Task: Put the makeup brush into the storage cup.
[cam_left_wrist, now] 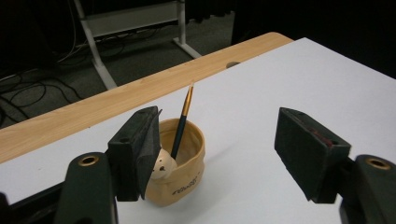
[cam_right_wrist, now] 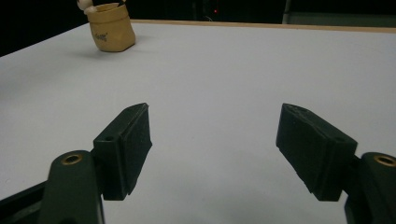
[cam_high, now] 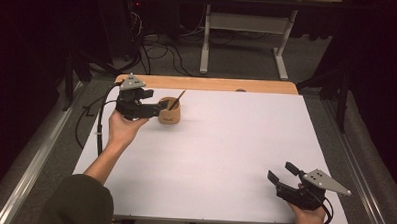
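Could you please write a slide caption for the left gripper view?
Open left hand-held gripper beside a tan pouch holding a paintbrush on the white table.

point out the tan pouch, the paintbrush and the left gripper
tan pouch (cam_left_wrist: 184,184), left gripper view, on its front wall
paintbrush (cam_left_wrist: 183,123), left gripper view, on its dark handle
left gripper (cam_high: 162,107), high view, between its fingertips beside the pouch

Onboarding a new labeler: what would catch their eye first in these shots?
The tan paper-like pot at the far left of the white table, with a paintbrush leaning out of it. The left hand-held gripper sits open right beside the pot, one jaw at its rim. The right hand-held gripper waits open at the near right corner.
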`<state>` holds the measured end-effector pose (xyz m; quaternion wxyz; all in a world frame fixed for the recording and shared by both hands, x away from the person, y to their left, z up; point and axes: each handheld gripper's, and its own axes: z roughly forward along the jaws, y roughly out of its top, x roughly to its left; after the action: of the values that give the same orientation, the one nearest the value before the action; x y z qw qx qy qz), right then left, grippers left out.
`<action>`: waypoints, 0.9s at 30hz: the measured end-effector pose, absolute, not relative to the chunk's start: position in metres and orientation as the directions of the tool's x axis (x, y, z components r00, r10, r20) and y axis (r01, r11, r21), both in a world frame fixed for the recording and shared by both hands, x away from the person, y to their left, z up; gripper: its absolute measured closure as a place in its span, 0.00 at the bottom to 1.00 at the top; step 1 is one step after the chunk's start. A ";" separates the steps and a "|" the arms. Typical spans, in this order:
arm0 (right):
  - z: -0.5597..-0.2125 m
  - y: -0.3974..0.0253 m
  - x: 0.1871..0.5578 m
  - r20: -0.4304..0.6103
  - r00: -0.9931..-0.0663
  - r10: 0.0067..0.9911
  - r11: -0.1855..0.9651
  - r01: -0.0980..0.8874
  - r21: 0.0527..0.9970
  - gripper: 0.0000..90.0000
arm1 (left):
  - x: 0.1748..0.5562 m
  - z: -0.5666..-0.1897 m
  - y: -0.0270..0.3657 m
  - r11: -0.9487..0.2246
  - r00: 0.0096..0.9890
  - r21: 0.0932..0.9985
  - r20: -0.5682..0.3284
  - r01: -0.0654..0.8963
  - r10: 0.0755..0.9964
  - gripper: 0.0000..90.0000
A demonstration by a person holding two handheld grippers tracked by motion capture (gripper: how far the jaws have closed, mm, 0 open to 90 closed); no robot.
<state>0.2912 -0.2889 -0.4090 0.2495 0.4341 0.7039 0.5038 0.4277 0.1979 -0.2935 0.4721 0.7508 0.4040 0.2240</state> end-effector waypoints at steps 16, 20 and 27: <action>-0.409 -0.289 0.291 0.088 -0.498 0.863 0.114 0.360 0.926 0.31 | 0.415 -0.295 0.200 -0.217 0.590 0.898 -0.056 0.382 0.805 0.33; -0.409 -0.289 0.291 0.087 -0.498 0.863 0.115 0.360 0.926 0.31 | 0.412 -0.296 0.202 -0.202 0.591 0.903 -0.068 0.379 0.804 0.33; -0.409 -0.289 0.291 0.089 -0.498 0.863 0.111 0.359 0.927 0.31 | 0.407 -0.299 0.203 -0.183 0.593 0.908 -0.085 0.377 0.801 0.33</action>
<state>0.2909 -0.2892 -0.4087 0.2491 0.4348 0.7026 0.5052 0.4068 0.2031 -0.2989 0.4998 0.7395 0.3982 0.2118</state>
